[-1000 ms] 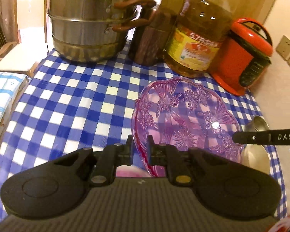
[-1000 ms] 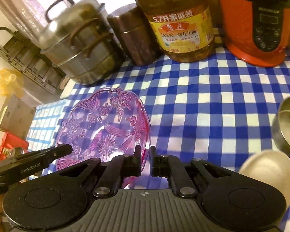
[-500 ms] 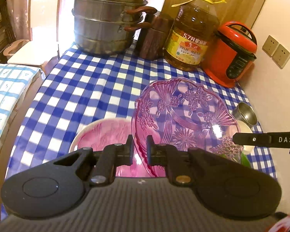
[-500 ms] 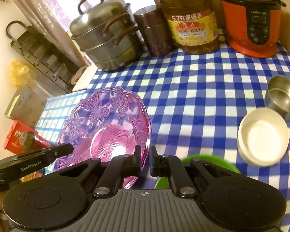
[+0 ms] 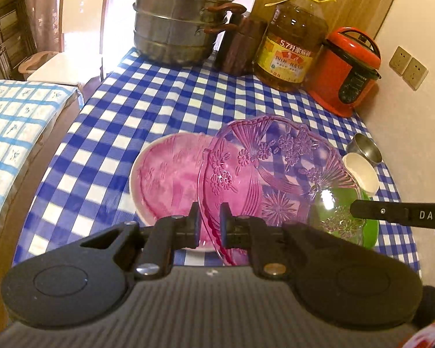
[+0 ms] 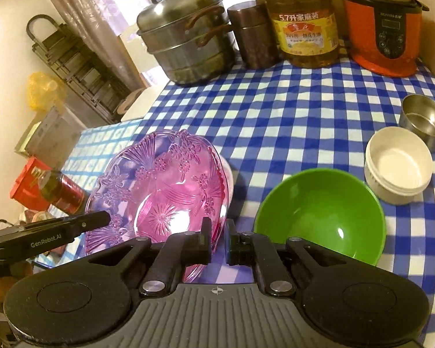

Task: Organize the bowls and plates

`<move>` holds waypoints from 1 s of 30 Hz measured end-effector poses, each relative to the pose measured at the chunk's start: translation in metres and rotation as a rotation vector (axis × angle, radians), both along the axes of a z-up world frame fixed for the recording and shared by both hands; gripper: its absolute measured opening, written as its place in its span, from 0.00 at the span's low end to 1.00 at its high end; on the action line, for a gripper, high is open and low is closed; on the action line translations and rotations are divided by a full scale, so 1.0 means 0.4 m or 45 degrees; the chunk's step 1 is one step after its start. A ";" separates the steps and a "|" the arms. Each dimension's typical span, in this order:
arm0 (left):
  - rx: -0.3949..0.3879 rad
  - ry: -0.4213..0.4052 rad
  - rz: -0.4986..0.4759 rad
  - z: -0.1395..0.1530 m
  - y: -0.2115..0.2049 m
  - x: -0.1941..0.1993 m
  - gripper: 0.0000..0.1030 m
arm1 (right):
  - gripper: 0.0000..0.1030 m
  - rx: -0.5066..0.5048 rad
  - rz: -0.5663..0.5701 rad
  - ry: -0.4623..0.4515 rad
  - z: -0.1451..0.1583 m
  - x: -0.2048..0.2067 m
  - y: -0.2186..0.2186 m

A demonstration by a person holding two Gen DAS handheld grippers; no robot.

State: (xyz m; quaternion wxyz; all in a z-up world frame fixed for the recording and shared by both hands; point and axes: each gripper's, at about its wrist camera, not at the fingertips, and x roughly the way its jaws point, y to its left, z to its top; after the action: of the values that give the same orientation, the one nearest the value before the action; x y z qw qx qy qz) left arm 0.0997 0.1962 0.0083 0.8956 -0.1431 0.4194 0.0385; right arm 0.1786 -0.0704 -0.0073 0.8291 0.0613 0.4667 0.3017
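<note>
A clear pink glass plate with a pressed flower pattern hangs above the blue checked table, held at opposite rims. My left gripper is shut on its near rim in the left wrist view. My right gripper is shut on the pink glass plate at its right rim. Below it on the cloth lies a white plate with a pink face. A green bowl sits to the right, with a white bowl and a small steel cup behind it.
Along the table's far edge stand a steel steamer pot, a brown canister, a large oil bottle and a red rice cooker. A wall runs along the right side. A second table with a light checked cloth is at the left.
Both grippers have drawn back toward the table's near end, carrying the glass plate with them. The pink-faced plate, green bowl and white bowl have come into view beneath and beside it.
</note>
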 end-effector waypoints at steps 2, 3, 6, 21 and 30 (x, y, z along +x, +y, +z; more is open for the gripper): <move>-0.001 0.004 0.006 -0.005 0.003 -0.023 0.11 | 0.08 -0.003 0.007 -0.001 -0.003 -0.019 0.003; 0.000 0.006 0.010 -0.008 0.005 -0.035 0.11 | 0.08 -0.002 0.009 -0.001 -0.005 -0.029 0.006; -0.007 0.010 0.029 -0.014 0.017 -0.065 0.11 | 0.08 0.013 0.015 0.009 -0.011 -0.050 0.014; -0.008 0.038 0.085 -0.048 0.065 -0.116 0.11 | 0.08 0.005 0.063 0.056 -0.064 -0.088 0.065; -0.001 0.030 0.081 -0.053 0.073 -0.072 0.11 | 0.08 0.013 0.046 0.048 -0.069 -0.051 0.078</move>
State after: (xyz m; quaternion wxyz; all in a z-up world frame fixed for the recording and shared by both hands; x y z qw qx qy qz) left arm 0.0711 0.2256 -0.0128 0.8888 -0.1562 0.4253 0.0685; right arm 0.1582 -0.0390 -0.0347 0.8143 0.0626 0.4816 0.3180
